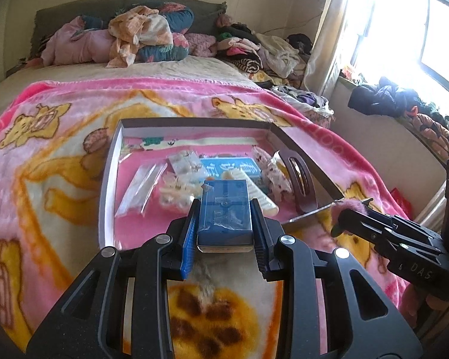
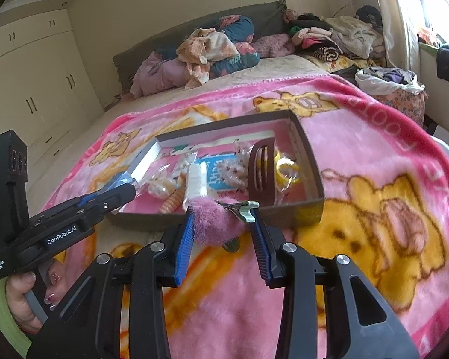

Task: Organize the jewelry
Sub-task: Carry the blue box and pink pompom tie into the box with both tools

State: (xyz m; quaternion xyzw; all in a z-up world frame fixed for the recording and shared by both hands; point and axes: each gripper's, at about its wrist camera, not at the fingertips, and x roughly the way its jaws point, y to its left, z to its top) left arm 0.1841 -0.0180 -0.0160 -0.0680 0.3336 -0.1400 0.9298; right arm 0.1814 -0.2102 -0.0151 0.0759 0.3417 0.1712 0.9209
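A shallow cardboard tray (image 1: 112, 152) lies on the pink bear blanket, also in the right wrist view (image 2: 309, 161). It holds clear bagged jewelry (image 1: 140, 185), a blue card (image 1: 224, 164), a white comb (image 1: 262, 194), a brown hair clip (image 1: 299, 179) and a yellow piece (image 2: 287, 169). My left gripper (image 1: 224, 209) is shut on a blue box (image 1: 224, 209) at the tray's near edge; it also shows in the right wrist view (image 2: 119, 191). My right gripper (image 2: 223, 218) is shut on a pink fluffy hair clip (image 2: 212, 221) with a green metal clasp (image 2: 245, 208), just before the tray's near wall.
The bed carries a pile of pillows and clothes (image 1: 140, 36) at the headboard. More clothes (image 1: 272, 51) are heaped along the right side by the window. White wardrobes (image 2: 30, 89) stand at the left. A bag of clothes (image 2: 389, 80) sits by the bed's right edge.
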